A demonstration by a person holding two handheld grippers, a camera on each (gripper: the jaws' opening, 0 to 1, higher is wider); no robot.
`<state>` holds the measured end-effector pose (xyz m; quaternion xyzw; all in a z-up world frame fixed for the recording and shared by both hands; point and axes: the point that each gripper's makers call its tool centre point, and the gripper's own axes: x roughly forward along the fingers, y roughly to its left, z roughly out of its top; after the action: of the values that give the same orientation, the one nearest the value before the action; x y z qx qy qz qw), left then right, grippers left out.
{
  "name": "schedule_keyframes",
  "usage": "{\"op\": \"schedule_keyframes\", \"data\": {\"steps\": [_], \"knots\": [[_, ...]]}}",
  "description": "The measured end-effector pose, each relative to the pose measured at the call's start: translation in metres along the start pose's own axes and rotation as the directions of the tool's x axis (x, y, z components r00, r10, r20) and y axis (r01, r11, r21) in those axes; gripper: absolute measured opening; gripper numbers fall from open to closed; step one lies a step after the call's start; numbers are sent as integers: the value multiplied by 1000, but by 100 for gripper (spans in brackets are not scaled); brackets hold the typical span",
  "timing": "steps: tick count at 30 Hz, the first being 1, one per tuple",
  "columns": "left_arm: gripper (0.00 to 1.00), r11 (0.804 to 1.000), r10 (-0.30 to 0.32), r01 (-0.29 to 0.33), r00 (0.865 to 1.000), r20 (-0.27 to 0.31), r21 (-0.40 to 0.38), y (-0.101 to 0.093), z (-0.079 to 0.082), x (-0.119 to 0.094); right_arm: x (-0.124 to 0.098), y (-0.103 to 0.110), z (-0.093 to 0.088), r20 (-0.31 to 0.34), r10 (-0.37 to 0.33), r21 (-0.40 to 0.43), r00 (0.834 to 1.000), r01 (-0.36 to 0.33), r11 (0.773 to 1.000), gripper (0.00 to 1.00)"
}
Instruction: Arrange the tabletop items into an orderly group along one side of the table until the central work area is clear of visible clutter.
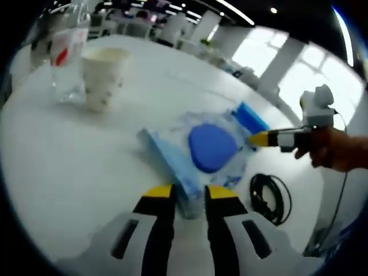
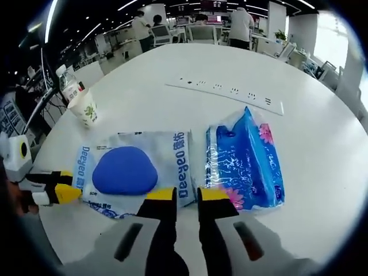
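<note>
A clear wet-wipes pack (image 2: 135, 167) with a blue oval lid (image 1: 211, 146) lies flat on the white table (image 1: 69, 161). My left gripper (image 1: 188, 192) has the pack's near edge between its jaws and is shut on it; it also comes in from the left as the left gripper (image 2: 64, 185). My right gripper (image 2: 187, 195) is closed on the opposite edge of the same pack, and appears from the right as the right gripper (image 1: 257, 138), held by a hand. A blue tissue pack (image 2: 244, 158) lies just right of the wipes.
A paper cup (image 1: 103, 75) and a clear water bottle (image 1: 66, 57) stand together at the far side. A white power strip (image 2: 230, 92) lies further out on the table. A coiled black cable (image 1: 270, 198) rests by the table edge. People and chairs stand beyond.
</note>
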<state>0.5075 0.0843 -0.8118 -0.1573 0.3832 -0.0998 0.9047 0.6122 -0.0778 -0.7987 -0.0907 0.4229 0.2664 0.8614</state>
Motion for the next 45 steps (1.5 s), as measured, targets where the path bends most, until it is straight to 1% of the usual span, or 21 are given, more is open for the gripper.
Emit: {"op": "schedule_keyframes", "data": {"steps": [1,2,3,6,10,14,19,20,25,27,30,35,38,45], "knots": [[11,1000,-12,12,1000,6,-12,-3,2,1,0,1,-1,-4,3,2,1000,-3,1000,2],[11,1000,-10,10,1000,4,-14,-3,2,2,1,3,-1,-2,12,9,1000,-12,1000,1],[10,1000,-1,1,1000,-7,7,-3,1,2,1,6,-1,-2,21,10,1000,-21,1000,1],[8,999,9,-8,1000,-19,42,-4,1,2,2,12,-4,-23,18,-17,1000,-18,1000,0],[7,999,6,-5,1000,-25,38,-1,2,1,1,9,-4,-30,6,-9,1000,-6,1000,0],[7,1000,12,-12,1000,-28,21,4,4,0,-3,10,-6,-35,10,-21,999,-11,1000,0],[5,999,21,-20,999,-28,28,7,9,-1,-11,12,-10,-35,20,0,999,-20,1000,0],[4,999,22,-21,999,-29,29,8,9,-1,-14,13,-9,-21,20,13,1000,-20,1000,0],[3,998,39,-38,999,-17,51,18,27,-2,-23,17,-7,8,24,9,1000,-24,1000,0],[3,997,47,-47,999,-4,57,20,37,-2,-27,20,-4,25,28,30,999,-29,999,0],[2,996,52,-53,998,18,75,21,54,-2,-30,23,-3,37,26,15,999,-26,1000,0],[2,994,56,-60,998,41,89,25,74,0,-34,25,-1,53,33,26,998,-34,999,0],[2,994,60,-64,997,47,89,25,77,0,-35,26,2,60,32,17,998,-33,999,0],[2,994,66,-69,997,35,84,29,73,3,-35,28,2,61,34,22,998,-36,999,0]]}}
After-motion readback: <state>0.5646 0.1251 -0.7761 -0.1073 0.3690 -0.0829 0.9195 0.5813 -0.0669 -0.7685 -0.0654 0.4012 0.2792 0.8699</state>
